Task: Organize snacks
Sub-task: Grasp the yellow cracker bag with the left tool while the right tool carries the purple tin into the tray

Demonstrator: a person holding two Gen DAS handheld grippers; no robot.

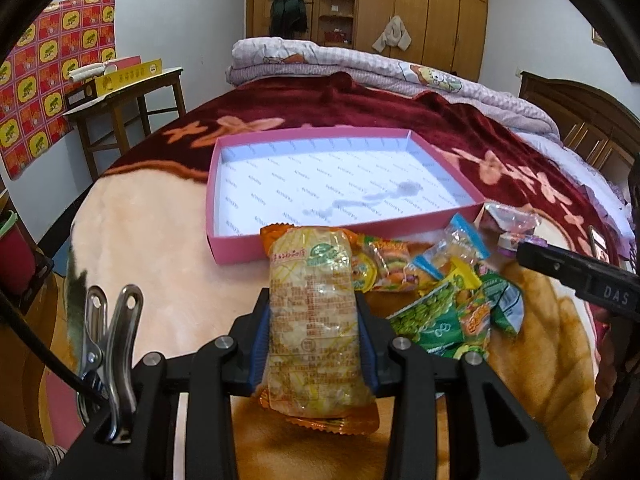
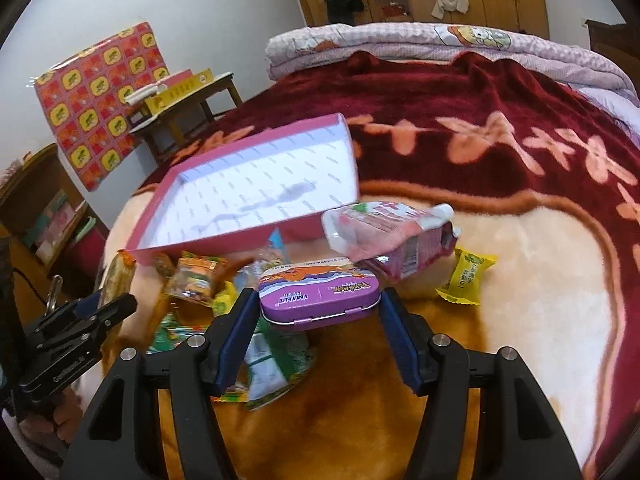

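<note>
A shallow pink box (image 1: 256,246) with a white printed inside lies open on the bed; it also shows in the right wrist view (image 2: 240,240). My left gripper (image 1: 316,304) is shut on a long yellow cracker packet (image 1: 312,312), held above the blanket in front of the box. A heap of small snack packets (image 1: 440,304) lies to its right. My right gripper (image 2: 318,300) is open around a purple mint tin (image 2: 316,296); the left finger is close to the tin, the right finger stands apart. A pink drink pouch (image 2: 384,228) lies behind the tin.
A yellow candy (image 2: 466,276) lies on the blanket right of the tin. The bed has a red and cream blanket (image 1: 160,220) and a folded quilt (image 1: 360,68) at the back. A wooden stool (image 1: 132,96) stands at the left, a wardrobe (image 1: 420,4) behind.
</note>
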